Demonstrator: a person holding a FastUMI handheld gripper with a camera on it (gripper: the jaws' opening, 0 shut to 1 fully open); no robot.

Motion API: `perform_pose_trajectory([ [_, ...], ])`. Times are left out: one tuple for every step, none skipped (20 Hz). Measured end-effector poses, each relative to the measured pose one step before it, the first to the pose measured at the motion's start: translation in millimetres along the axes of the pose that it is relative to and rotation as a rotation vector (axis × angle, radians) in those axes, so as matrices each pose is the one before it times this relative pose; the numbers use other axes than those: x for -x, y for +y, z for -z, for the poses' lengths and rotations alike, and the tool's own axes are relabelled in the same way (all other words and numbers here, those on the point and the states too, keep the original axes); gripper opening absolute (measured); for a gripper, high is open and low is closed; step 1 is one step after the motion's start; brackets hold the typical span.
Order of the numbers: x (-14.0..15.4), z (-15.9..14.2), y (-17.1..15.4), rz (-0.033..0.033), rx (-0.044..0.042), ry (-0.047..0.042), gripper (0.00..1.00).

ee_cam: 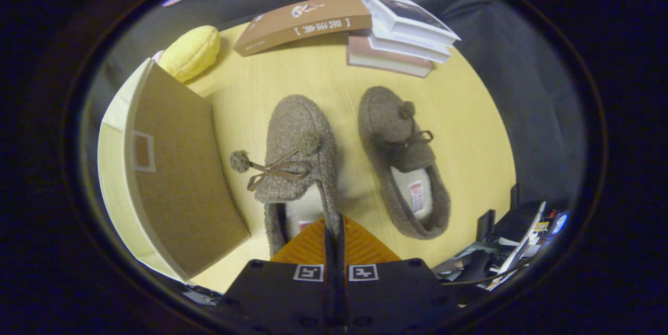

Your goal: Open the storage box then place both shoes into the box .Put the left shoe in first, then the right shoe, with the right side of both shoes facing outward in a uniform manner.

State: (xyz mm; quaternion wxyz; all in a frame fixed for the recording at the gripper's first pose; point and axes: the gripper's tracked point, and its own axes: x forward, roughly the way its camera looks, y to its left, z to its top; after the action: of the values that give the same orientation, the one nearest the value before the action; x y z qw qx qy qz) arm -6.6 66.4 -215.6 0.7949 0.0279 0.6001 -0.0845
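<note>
Two brown fuzzy slippers lie on the yellow table (pixel 323 74), toes pointing away from me. The left-hand slipper (pixel 297 136) has a bow and pompoms. Its right side wall runs down into the thin gap between my fingers (pixel 308 247). My gripper (pixel 334 221) is shut on that wall near the heel opening. The right-hand slipper (pixel 399 157) lies apart, ahead and to the right of the fingers. The storage box (pixel 112 168), cream with a brown panel (pixel 177 168) facing the slippers, stands to the left of them. Its inside is hidden.
A yellow plush shape (pixel 190 52) sits beyond the box. At the far side of the table a brown book (pixel 302 22) leans beside a stack of books (pixel 404 32). Dark clutter (pixel 511 246) lies off the table's right edge.
</note>
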Motion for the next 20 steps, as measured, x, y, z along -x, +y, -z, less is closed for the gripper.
perform_pose_trajectory([
  [11.21,-2.81,-2.74,0.01483,-0.01016,-0.01358,0.04],
  [11.65,-2.86,-2.86,0.01621,-0.00681,-0.0138,0.04],
  [12.53,-2.61,-2.71,0.01887,-0.00103,-0.01301,0.04],
  [11.37,-3.03,-2.27,0.01731,0.00354,-0.01519,0.04],
  [14.15,-3.22,-2.06,0.0213,0.00411,-0.01287,0.04],
  [15.2,-4.03,-1.83,0.02136,0.00619,-0.01279,0.04],
  [16.81,-3.08,-0.52,0.02036,0.00068,-0.0141,0.04],
  [16.09,-4.4,0.75,0.01458,0.00074,-0.01438,0.04],
  [16.28,-5.0,3.74,0.00414,-0.00034,-0.01572,0.04],
  [16.85,-5.64,5.45,0.00007,0.00042,-0.01838,0.04],
  [16.55,-6.06,7.22,-0.00799,0.00247,-0.02143,0.04],
  [14.75,-6.65,9.66,-0.00786,0.00492,-0.02159,0.04],
  [14.52,-6.15,11.65,-0.0148,0.00913,-0.0222,0.04],
  [12.96,-5.4,15.49,-0.01947,0.01299,-0.02006,0.04],
  [9.85,-4.15,16.6,-0.02157,0.01889,-0.01671,0.04],
  [6.54,-1.93,19.27,-0.02483,0.02552,-0.01243,0.04],
  [4.11,-1.85,19.83,-0.02597,0.02509,-0.00849,0.04],
  [0.17,-0.33,18.53,-0.02425,0.02343,-0.00514,0.04],
  [-2.03,-0.32,16.74,-0.01959,0.01875,0.00087,0.04],
  [-6.77,0.8,16.1,-0.01637,0.01982,0.00347,0.03],
])
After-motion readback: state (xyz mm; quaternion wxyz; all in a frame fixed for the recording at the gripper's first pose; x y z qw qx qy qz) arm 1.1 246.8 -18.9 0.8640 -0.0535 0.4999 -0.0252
